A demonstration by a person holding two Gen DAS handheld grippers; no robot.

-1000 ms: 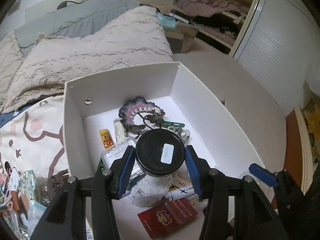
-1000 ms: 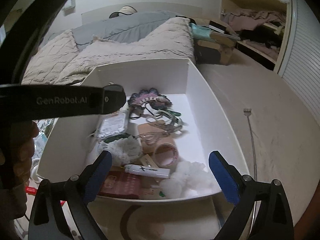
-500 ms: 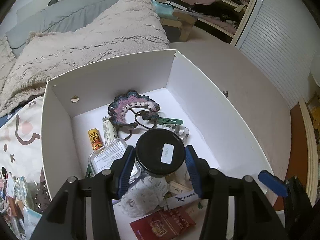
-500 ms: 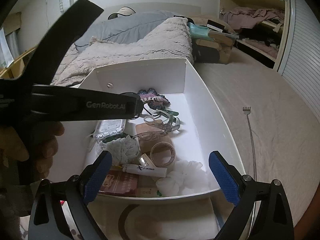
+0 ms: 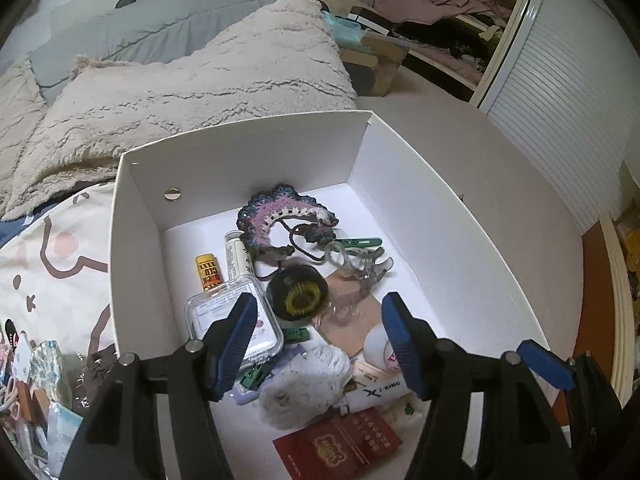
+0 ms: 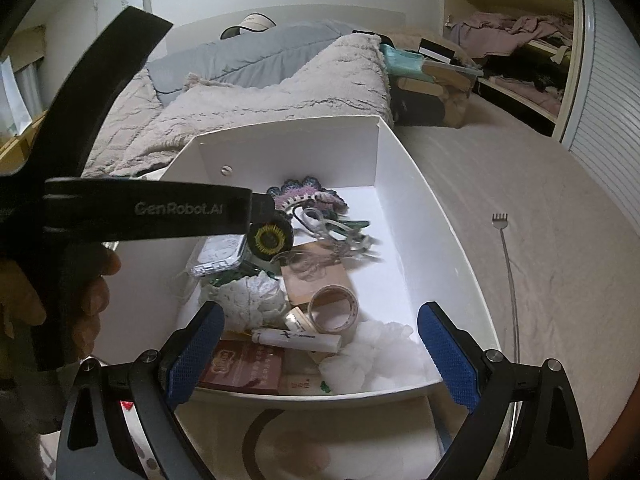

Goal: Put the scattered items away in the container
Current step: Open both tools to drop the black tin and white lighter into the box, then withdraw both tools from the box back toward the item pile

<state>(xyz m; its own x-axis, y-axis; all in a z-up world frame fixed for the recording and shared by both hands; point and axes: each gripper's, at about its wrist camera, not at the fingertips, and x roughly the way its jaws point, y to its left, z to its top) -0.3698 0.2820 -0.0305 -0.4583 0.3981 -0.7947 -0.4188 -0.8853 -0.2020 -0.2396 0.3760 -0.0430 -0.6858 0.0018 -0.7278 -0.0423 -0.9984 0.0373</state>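
A white box (image 5: 448, 216) on the bed holds several small items. A black-lidded jar (image 5: 297, 294) lies blurred inside it, below and ahead of my left gripper (image 5: 318, 338), which is open and empty above the box. The jar also shows in the right wrist view (image 6: 271, 240), just past the left gripper's black body. My right gripper (image 6: 318, 354) is open and empty at the box's near edge (image 6: 320, 396). Inside are a crocheted piece (image 5: 276, 216), a clear case (image 5: 228, 320), a lighter (image 6: 296, 338), a tape roll (image 6: 334, 308) and a red packet (image 5: 338, 442).
Loose items (image 5: 28, 384) lie on the printed sheet left of the box. A beige blanket (image 5: 192, 80) is piled behind it. A back scratcher (image 6: 506, 264) lies on the sheet to the right. A cupboard with clothes (image 6: 512, 40) stands at the far right.
My left gripper opened and let go of the black-lidded jar, which dropped into the box. The right gripper stayed open at the box's near edge.
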